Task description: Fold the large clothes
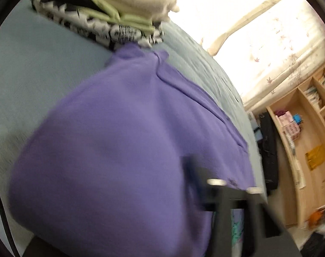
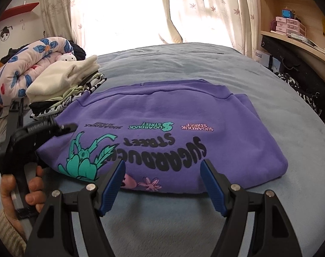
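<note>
A purple sweatshirt [image 2: 162, 132] with black "SUGARDUCK STREET" lettering and a teal print lies folded into a rectangle on the grey-blue bed [image 2: 280, 115]. My right gripper [image 2: 162, 171] is open and empty, its blue pads either side of the sweatshirt's near edge. My left gripper shows in the right wrist view [image 2: 64, 127] at the sweatshirt's left edge, held by a hand. The left wrist view is blurred and tilted: it shows the purple fabric [image 1: 119, 139] close up and dark fingers [image 1: 222, 192] at the lower right. Whether they grip cloth is unclear.
A stack of folded clothes [image 2: 66, 85], cream on top, stands left of the sweatshirt, also visible in the left wrist view [image 1: 111, 10]. A floral quilt [image 2: 23, 70] lies behind it. Wooden shelves [image 2: 290, 21] and a dark bag [image 2: 301, 81] are right of the bed. Curtains [image 2: 183, 10] hang behind.
</note>
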{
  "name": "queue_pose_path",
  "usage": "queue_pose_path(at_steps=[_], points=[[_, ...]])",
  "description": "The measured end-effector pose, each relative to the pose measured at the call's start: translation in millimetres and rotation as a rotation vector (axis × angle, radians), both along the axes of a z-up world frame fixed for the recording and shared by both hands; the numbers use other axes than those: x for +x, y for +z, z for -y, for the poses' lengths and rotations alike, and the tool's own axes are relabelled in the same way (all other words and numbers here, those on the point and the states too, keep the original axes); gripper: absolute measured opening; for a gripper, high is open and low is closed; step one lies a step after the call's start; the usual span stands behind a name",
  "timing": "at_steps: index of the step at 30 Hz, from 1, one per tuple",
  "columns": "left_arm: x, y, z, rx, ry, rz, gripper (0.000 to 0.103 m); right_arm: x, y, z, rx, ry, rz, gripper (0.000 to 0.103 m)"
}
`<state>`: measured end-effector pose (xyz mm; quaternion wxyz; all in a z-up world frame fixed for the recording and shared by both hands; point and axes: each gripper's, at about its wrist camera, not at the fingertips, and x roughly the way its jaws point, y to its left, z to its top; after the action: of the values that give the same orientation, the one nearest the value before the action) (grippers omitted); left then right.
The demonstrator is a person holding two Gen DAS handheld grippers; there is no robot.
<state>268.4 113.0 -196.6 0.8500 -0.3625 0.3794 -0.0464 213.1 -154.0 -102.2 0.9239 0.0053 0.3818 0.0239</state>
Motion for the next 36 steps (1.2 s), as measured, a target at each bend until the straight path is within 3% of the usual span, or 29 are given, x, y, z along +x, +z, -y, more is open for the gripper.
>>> queue_pose_path(at_steps=[2, 4, 6, 8, 13, 17, 20, 23, 27, 36], points=[[-2, -6, -5, -0.035, 0.006, 0.031, 0.024, 5, 0, -1, -0.019, -0.010, -0.002, 0.069], [-7, -13, -7, -0.058, 0.014, 0.037, 0.023, 16, -1, -5, -0.026, -0.001, -0.019, 0.054], [-8, -15, -5, -0.037, 0.015, 0.051, 0.023, 30, 0, -6, -0.015, 0.003, -0.037, 0.039], [-6, -15, -4, -0.027, 0.014, 0.057, 0.023, 44, 2, -12, -0.018, 0.004, -0.030, 0.035], [-8, -18, -7, -0.044, 0.011, 0.059, 0.024, 84, 1, -38, -0.092, 0.023, 0.020, 0.034], [-13, -20, -14, -0.037, 0.012, 0.058, 0.024, 110, -49, -49, -0.089, 0.058, -0.101, 0.035], [-10, -19, -10, -0.010, 0.013, 0.050, 0.024, 96, -55, -56, -0.156, 0.071, -0.008, 0.034], [-12, -4, 1, 0.110, 0.015, 0.049, 0.023, 96, -52, -51, -0.121, 0.073, -0.021, 0.035], [-20, 37, 30, 0.303, 0.021, 0.097, 0.018, 93, -52, -41, -0.065, 0.074, -0.011, 0.035], [-22, 134, 115, 0.549, -0.106, 0.273, 0.017, 98, -56, 0, 0.210, 0.088, -0.036, 0.032]])
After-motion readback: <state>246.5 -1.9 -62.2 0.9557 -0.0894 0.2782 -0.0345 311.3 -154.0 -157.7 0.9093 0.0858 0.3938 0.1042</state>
